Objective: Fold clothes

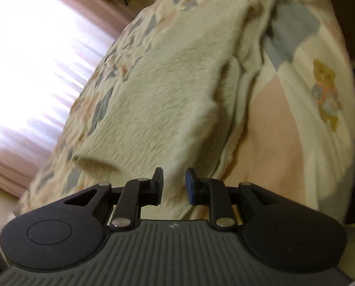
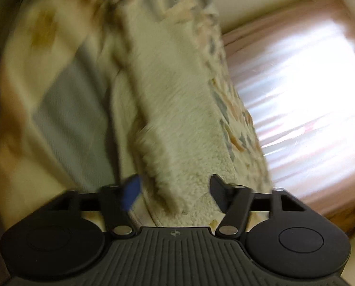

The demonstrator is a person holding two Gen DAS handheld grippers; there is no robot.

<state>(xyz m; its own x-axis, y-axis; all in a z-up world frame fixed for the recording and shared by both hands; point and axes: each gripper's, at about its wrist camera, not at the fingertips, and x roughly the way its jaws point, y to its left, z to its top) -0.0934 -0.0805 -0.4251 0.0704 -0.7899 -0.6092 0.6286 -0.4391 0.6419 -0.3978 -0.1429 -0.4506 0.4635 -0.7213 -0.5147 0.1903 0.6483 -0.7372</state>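
So I've got a cream fleece garment (image 1: 177, 90) spread on the bed, on top of a patchwork quilt (image 1: 284, 109) with pink, grey-blue and cream patches — there's a little teddy bear print (image 1: 326, 95) off to the right of my left tongs.

My left tongs (image 1: 174, 183) sit right at the near edge of the fleece. The jaws are only a narrow gap apart with fleece showing in that gap, but the pads don't look like they're pressing on it, so I'd call them released. A sleeve cuff (image 1: 94, 164) lies just ahead and left of them, opening toward me. A folded-over flap of the garment runs up the right side, away from the tongs.

My right tongs (image 2: 175, 190) are spread wide, with a long folded strip of the same fleece (image 2: 177, 109) running straight ahead from between the jaws. The end of the strip lies between the fingers, touching neither pad as far as I can tell — that view is pretty blurred.

A bright window with pinkish curtains (image 1: 34, 59) is beyond the bed.
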